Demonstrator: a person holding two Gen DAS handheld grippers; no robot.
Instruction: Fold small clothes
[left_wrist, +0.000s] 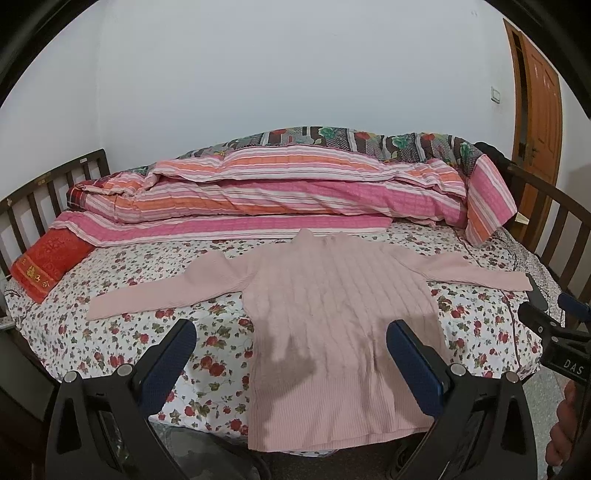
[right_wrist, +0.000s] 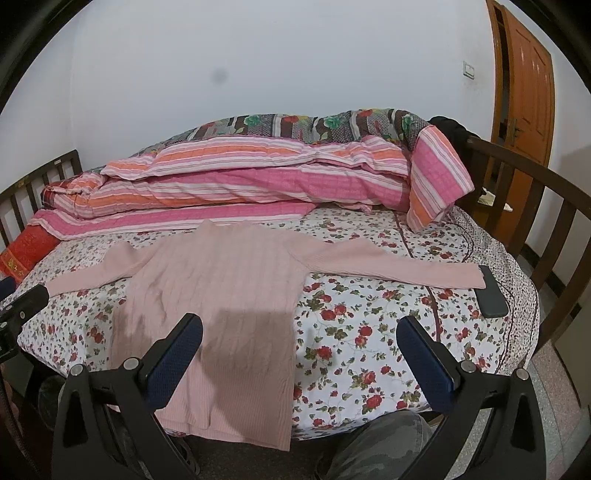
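Floral bed sheet (left_wrist: 221, 332) carries a flat pink sweater (left_wrist: 340, 314); left gripper (left_wrist: 291, 354) and right gripper (right_wrist: 299, 350) hover released, empty.

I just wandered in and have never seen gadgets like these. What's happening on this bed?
A person is holding a two-finger gripper in each hand, about to fold a pink sweater that lies spread flat on the flowered sheet, sleeves out to both sides. The left gripper and the right gripper both hang open above the sweater's near edge; neither touches it, so no fold has started. A dark phone lies by one cuff, and a striped quilt is bunched behind.
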